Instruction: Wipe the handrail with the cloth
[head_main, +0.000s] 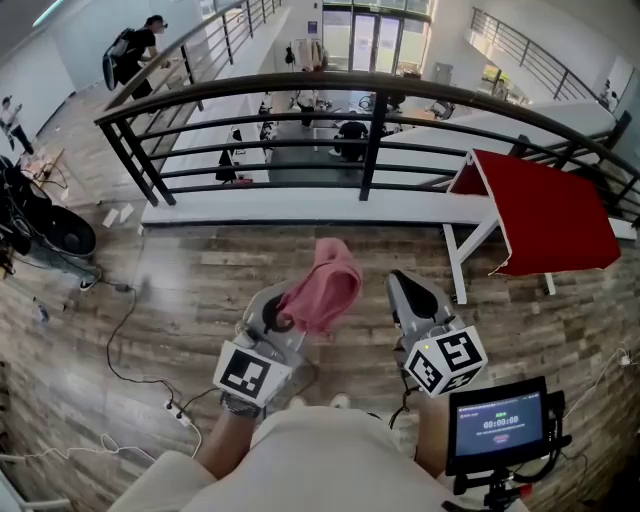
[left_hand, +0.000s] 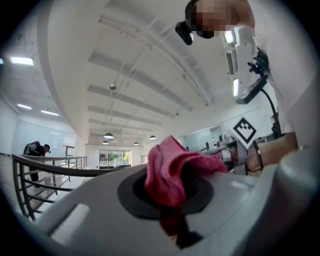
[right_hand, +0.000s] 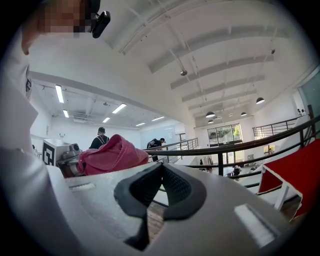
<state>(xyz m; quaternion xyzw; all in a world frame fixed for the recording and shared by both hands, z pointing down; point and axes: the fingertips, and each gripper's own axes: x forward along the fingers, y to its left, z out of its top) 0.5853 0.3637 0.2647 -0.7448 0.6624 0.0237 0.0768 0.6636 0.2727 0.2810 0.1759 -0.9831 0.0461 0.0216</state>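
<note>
In the head view the dark curved handrail (head_main: 370, 82) spans the top, on black balusters over a white ledge. My left gripper (head_main: 287, 318) is shut on a pink cloth (head_main: 322, 285), which bunches up above its jaws, well short of the rail. In the left gripper view the cloth (left_hand: 172, 170) is pinched between the dark pads of the left gripper (left_hand: 170, 192), with the handrail (left_hand: 60, 169) far off at the left. My right gripper (head_main: 410, 287) is beside it, shut and with nothing in it. The right gripper (right_hand: 161, 172) shows its tips meeting, the cloth (right_hand: 107, 152) at its left and the handrail (right_hand: 240, 146) ahead.
A red-topped table with white legs (head_main: 550, 210) stands against the railing at the right. Cables (head_main: 130, 340) trail over the wood floor at the left, near a black machine (head_main: 40, 225). A person (head_main: 135, 50) stands by the far railing. A small screen (head_main: 500, 425) sits at the lower right.
</note>
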